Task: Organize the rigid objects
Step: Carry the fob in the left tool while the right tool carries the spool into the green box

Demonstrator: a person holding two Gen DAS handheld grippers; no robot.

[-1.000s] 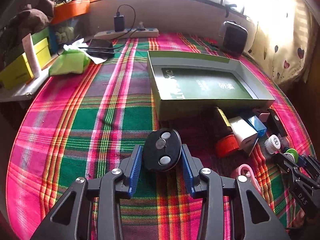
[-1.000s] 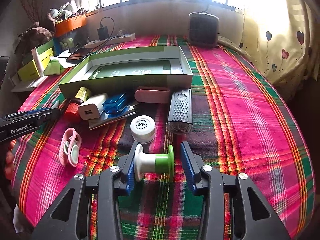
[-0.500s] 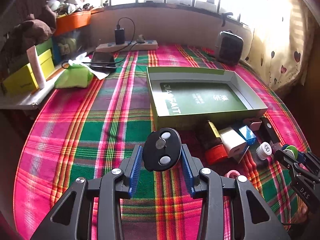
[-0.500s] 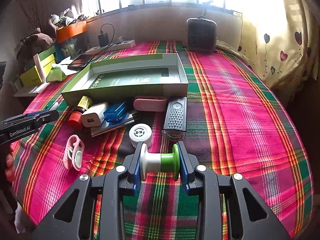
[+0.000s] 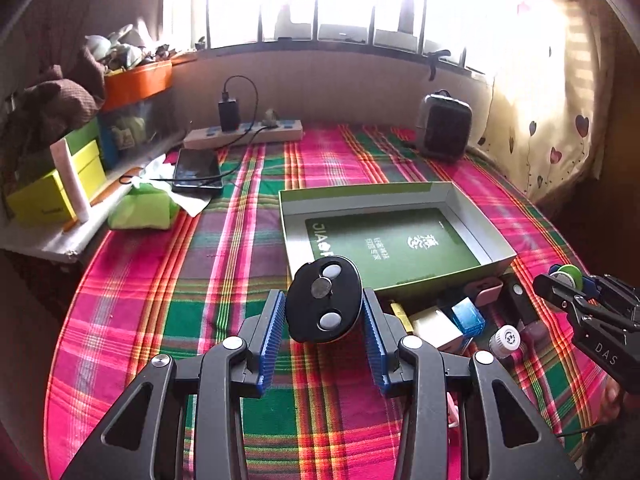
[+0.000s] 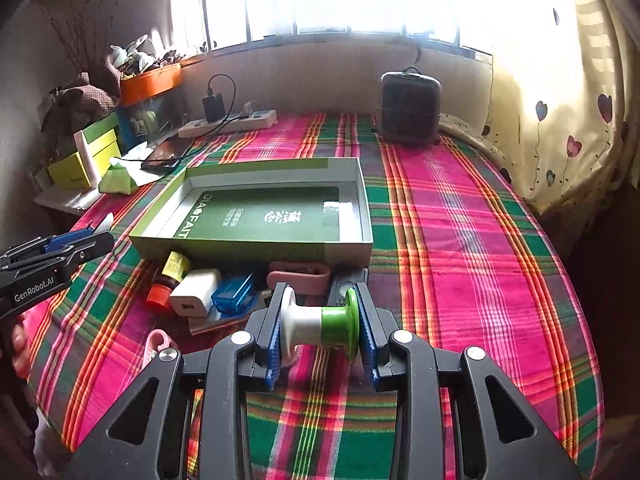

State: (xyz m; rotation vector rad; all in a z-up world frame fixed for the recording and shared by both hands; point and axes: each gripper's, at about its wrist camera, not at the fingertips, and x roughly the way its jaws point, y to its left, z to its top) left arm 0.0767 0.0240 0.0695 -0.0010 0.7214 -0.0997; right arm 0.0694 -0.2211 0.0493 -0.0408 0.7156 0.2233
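1. Progress: early. Box [image 6: 256, 248] holds nothing but its printed green floor; every small item lies outside it or in a gripper
2. Left gripper [image 5: 324, 312]: clenched on fob [image 5: 325, 305], raised off the cloth, near the box's near-left corner. Fob: black, oval, smooth plastic, three round grey buttons in a row
3. Right gripper [image 6: 319, 326]: clenched on spool [image 6: 319, 326] across its two flanges, raised over the near pile. Spool: half white, half green, glossy plastic, narrow core, round flanges
4. Box: shallow rectangular card tray, green outside, pale grey inner walls, white lettering on the floor; mid-bed
5. Left to sort, a cluster touching or just beside the box's near wall:
   - bottle [image 6: 168, 280], dark, yellow label, red cap, lying down
   - charger [image 6: 195, 298], white, blocky, matte
   - blue case [image 6: 235, 300], clear ribbed plastic
   - pink case [image 6: 300, 276], rounded, flat, partly hidden by the right gripper
   - white cap [image 5: 506, 338], round, printed top
   - pink clip [image 6: 158, 342], looped, nearest left
   - dark flat item under the right gripper, too hidden to name
6. Cloth [image 6: 460, 264]: woven plaid in pink, green and orange; soft, slightly rumpled
7. Judgement: both held pieces look due for the box; about seven items would then remain
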